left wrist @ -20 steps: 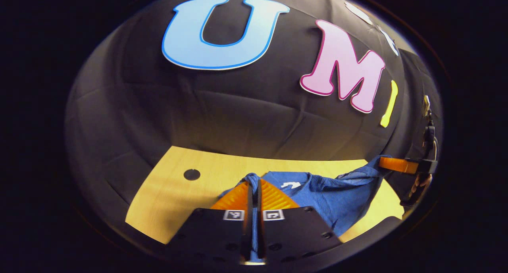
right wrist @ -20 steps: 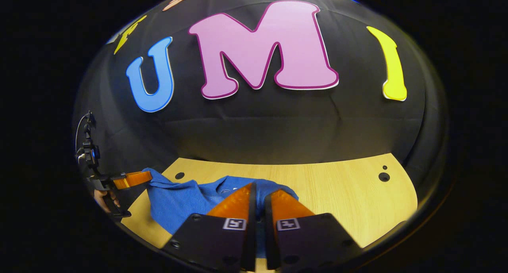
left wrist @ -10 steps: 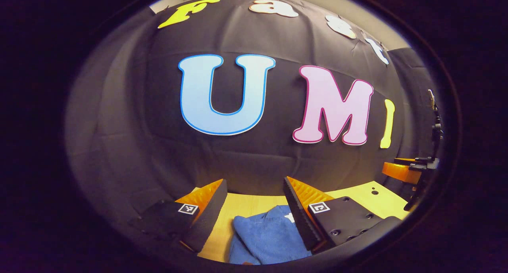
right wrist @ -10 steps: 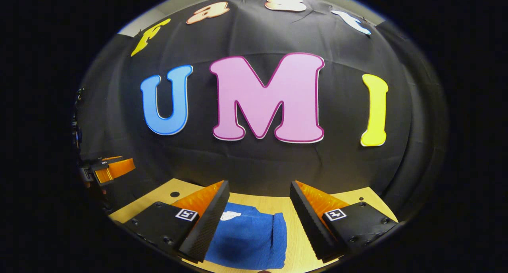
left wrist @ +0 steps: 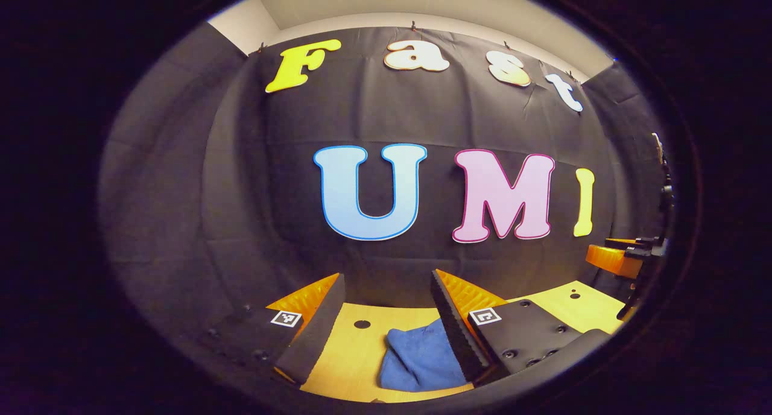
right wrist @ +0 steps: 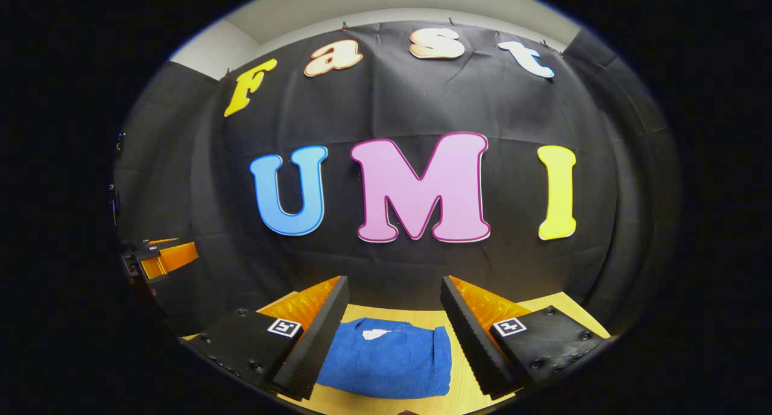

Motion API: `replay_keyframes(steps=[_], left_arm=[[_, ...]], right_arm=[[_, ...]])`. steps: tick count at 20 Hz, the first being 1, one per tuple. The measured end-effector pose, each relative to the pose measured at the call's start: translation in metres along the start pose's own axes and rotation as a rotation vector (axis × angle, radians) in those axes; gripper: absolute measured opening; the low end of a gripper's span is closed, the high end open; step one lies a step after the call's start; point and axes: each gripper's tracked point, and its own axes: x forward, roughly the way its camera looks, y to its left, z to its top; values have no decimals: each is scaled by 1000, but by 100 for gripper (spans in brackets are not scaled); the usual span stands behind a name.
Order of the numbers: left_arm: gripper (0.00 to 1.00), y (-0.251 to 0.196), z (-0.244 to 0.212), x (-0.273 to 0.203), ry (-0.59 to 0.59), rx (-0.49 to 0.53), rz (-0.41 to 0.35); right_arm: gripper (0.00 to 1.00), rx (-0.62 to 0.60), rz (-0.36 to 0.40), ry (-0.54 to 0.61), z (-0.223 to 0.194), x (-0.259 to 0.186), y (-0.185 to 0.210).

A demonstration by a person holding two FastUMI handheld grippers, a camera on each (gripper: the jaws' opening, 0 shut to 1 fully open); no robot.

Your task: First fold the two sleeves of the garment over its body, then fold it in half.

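Left gripper point(left wrist: 386, 309): jaws released, wide gap, nothing between them. It sits raised above the desk point(left wrist: 350, 354), looking toward the booth wall. Blue garment point(left wrist: 422, 361) lies folded on the desk below, seen through the gap, its right part hidden behind the right-hand finger point(left wrist: 458, 327). A small dark hole point(left wrist: 362, 324) in the desk sits just left of the garment.

Right gripper point(right wrist: 395, 315): jaws also released, wide apart, holding nothing, raised off the desk. In the right gripper view the garment point(right wrist: 389, 357) is a compact folded rectangle flat on the wood, a small white mark point(right wrist: 374, 335) near its far edge, sleeves not sticking out. Garment touches neither gripper.

Each gripper shows as an orange finger at the edge of the other's view: right one point(left wrist: 612, 259), left one point(right wrist: 169, 257)
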Motion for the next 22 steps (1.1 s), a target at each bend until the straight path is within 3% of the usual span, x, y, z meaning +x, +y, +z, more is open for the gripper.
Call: replay_keyframes(steps=[2, 5, 10, 14, 17, 22], left_arm=[[82, -7, 23, -7, -89, -4, 26], [81, 0, 31, -31, -118, -10, 43], [81, -5, 42, -55, -155, 4, 37], [81, -9, 61, -67, -233, -12, 15], [80, -7, 68, -67, -290, -96, -4], [81, 4, 68, -58, -276, -62, 22]], right_arm=[[99, -30, 4, -38, 12, -6, 6], [100, -8, 36, -21, 16, -10, 22], [98, -42, 1, -39, 28, -8, 17], [98, -69, 19, -24, 20, -9, 22], [100, -39, 2, 15, 5, -11, 19], [99, -41, -51, 39, -5, -19, 0]])
